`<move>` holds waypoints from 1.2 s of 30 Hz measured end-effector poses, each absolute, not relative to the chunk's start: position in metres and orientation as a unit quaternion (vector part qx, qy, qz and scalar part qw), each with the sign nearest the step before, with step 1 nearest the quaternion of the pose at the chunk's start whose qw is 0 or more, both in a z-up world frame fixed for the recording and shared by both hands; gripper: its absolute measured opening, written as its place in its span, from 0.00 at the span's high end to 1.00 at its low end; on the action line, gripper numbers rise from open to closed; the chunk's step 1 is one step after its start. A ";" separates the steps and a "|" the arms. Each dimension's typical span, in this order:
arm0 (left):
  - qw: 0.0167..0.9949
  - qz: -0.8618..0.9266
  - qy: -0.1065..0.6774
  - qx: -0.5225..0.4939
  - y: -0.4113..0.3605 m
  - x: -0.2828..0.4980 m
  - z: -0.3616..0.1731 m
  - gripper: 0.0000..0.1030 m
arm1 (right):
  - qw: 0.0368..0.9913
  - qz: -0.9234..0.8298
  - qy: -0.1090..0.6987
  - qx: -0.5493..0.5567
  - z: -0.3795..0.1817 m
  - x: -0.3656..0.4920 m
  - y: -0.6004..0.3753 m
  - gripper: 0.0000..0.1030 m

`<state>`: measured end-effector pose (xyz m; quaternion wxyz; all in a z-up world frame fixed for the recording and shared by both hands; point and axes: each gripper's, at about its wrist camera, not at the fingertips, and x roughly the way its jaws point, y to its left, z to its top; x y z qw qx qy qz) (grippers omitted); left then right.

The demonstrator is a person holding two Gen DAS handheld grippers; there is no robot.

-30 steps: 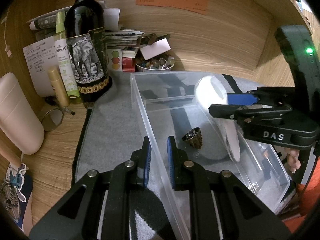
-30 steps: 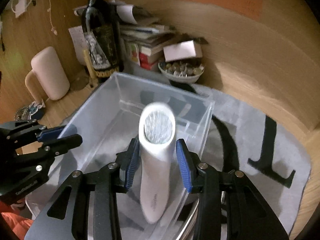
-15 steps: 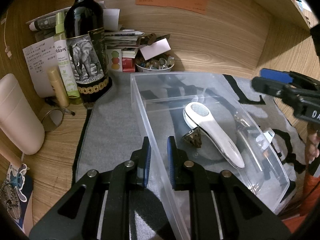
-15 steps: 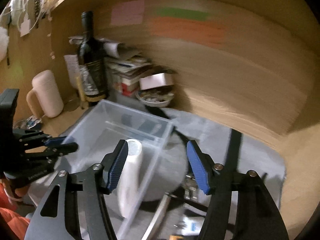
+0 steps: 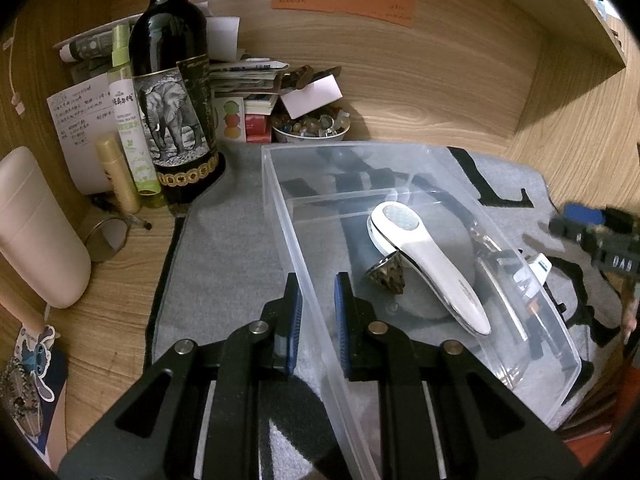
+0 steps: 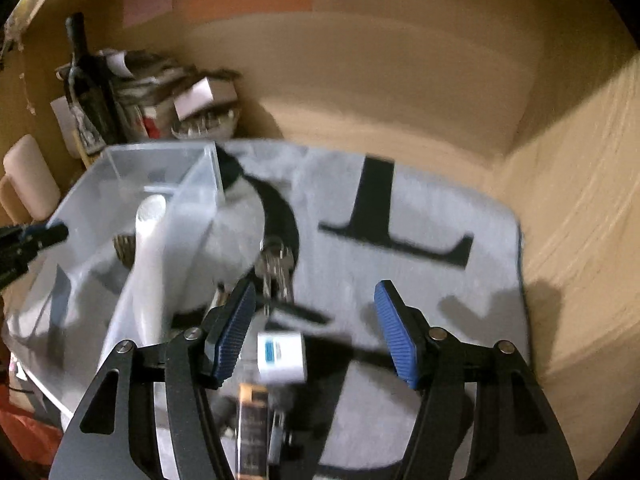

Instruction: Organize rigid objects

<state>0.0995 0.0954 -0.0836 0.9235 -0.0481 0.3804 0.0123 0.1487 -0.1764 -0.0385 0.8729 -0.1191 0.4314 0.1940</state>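
The clear plastic box (image 5: pixel 420 240) is steadied by the left tongs (image 5: pixel 316 304), which are closed across its near wall, one pad inside and one outside, so that the box cannot slide on the grey mat (image 5: pixel 224 248) while items are dropped in. A white handheld device (image 5: pixel 424 264) lies diagonally on the box floor, head toward the far wall, touching a small brown cone-shaped ornament (image 5: pixel 388 276). The right tongs (image 6: pixel 316 328) are held wide open and empty above the mat, just beside the box. Below them lie a small white box (image 6: pixel 282 358) and a bunch of keys (image 6: pixel 276 264), judged to be the next items for collection.
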 end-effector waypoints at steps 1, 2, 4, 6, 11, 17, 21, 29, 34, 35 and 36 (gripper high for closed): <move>0.923 0.013 0.381 -0.048 0.095 0.099 -0.084 0.85 | 0.871 0.194 0.437 -0.116 -0.043 0.147 -0.177 0.43; 0.923 0.014 0.381 -0.047 0.095 0.099 -0.084 0.85 | 0.867 0.196 0.444 -0.112 -0.048 0.145 -0.177 0.43; 0.923 0.016 0.382 -0.043 0.093 0.099 -0.084 0.85 | 0.863 0.201 0.450 -0.108 -0.054 0.141 -0.177 0.43; 0.923 0.018 0.383 -0.039 0.092 0.099 -0.084 0.85 | 0.861 0.205 0.455 -0.102 -0.061 0.137 -0.178 0.43; 0.922 0.019 0.384 -0.040 0.092 0.099 -0.085 0.85 | 0.856 0.206 0.467 -0.088 -0.074 0.136 -0.182 0.55; 0.922 0.019 0.384 -0.038 0.092 0.099 -0.084 0.85 | 0.854 0.220 0.463 -0.086 -0.074 0.133 -0.180 0.74; 0.922 0.019 0.384 -0.039 0.092 0.099 -0.084 0.85 | 0.856 0.220 0.459 -0.089 -0.073 0.133 -0.179 0.74; 0.923 0.018 0.383 -0.038 0.092 0.099 -0.085 0.85 | 0.877 0.227 0.415 -0.081 -0.042 0.132 -0.175 0.74; 0.923 0.017 0.382 -0.041 0.093 0.097 -0.085 0.85 | 0.888 0.246 0.378 -0.086 -0.017 0.131 -0.161 0.74; 0.923 0.018 0.383 -0.040 0.093 0.097 -0.085 0.85 | 0.890 0.249 0.372 -0.086 -0.013 0.131 -0.158 0.74; 0.923 0.018 0.382 -0.041 0.094 0.097 -0.085 0.85 | 0.891 0.255 0.366 -0.086 -0.009 0.131 -0.154 0.74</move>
